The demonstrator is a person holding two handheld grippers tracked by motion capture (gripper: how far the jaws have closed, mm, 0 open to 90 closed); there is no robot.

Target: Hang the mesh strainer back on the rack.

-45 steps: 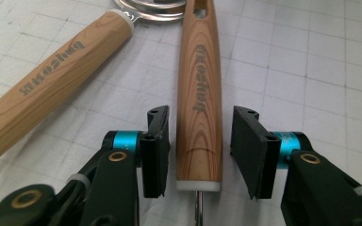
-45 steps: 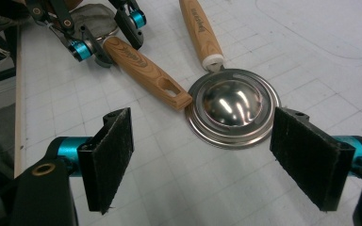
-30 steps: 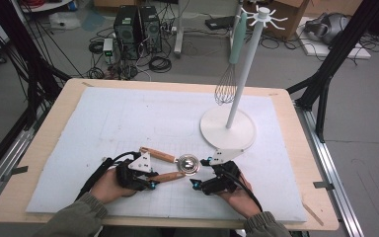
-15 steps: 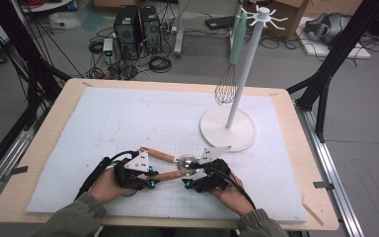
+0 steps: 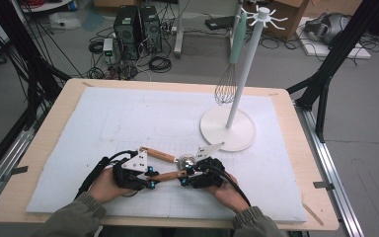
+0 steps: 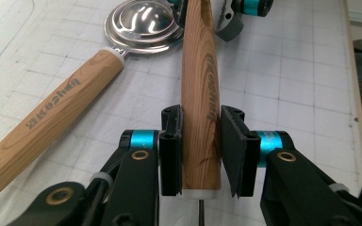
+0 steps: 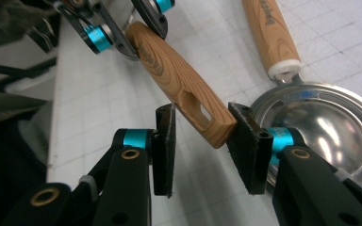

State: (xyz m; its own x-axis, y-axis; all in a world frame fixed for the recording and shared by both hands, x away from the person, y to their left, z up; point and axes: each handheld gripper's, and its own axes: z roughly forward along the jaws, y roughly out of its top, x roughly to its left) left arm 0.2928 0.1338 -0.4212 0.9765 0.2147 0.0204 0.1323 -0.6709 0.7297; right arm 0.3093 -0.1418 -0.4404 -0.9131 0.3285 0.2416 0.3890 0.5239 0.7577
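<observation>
Handover of 1 wooden-handled utensil between 2 grippers, near the table's front edge.

The left gripper (image 6: 201,150) clamps the wooden handle (image 6: 200,89); its long axis runs straight to the right gripper (image 7: 202,141), whose jaws have just been closing and straddle the slotted end — one pad touching, not clamped. A metal ladle (image 7: 320,125) lies just beside. Handle lettering — illegible.

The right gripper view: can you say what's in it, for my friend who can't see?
The right gripper has its two black jaws around the slotted end of a wooden handle, one pad touching, the other just apart. The left gripper clamps that handle's far end. Beside it lies a shiny metal ladle with its own wooden handle.
</observation>
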